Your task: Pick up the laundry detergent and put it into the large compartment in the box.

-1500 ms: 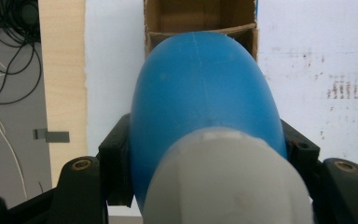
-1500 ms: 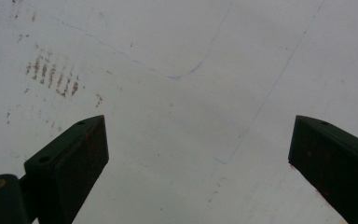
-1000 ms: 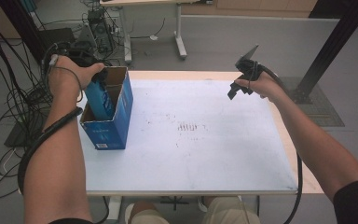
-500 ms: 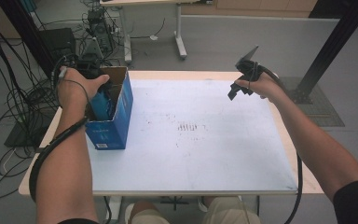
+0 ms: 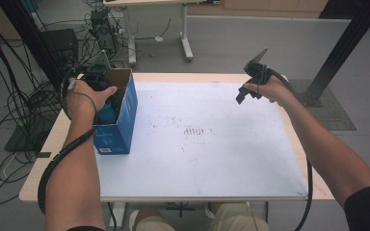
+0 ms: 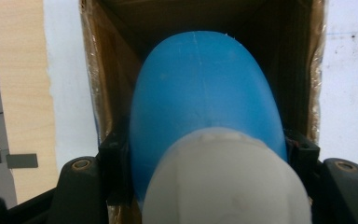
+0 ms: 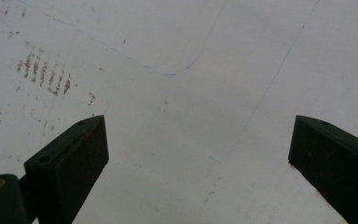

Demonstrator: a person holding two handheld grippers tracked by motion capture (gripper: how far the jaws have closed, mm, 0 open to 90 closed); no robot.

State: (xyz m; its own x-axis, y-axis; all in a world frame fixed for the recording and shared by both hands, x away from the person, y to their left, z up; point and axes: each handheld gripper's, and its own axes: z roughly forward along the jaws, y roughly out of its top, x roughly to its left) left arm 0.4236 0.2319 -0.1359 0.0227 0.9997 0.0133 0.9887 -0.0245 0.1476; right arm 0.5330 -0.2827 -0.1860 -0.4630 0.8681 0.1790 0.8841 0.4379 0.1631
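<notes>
We are keeping the left gripper [image 6: 205,186] clamped on the blue bottle [image 6: 205,93], centring it inside the box [image 5: 120,125]; right gripper [image 7: 198,154] spread, empty.

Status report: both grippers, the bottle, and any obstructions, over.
Left gripper shut on blue bottle, down inside the blue box. Right gripper open, empty, above the white mat. Nothing in the way.

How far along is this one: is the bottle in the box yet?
Partly. Done: the blue bottle with its white cap sits within the walls of the open cardboard box. In hand: the left gripper is shut on the bottle. Left: letting go and withdrawing. The right gripper hangs open over the white mat, holding nothing.
</notes>
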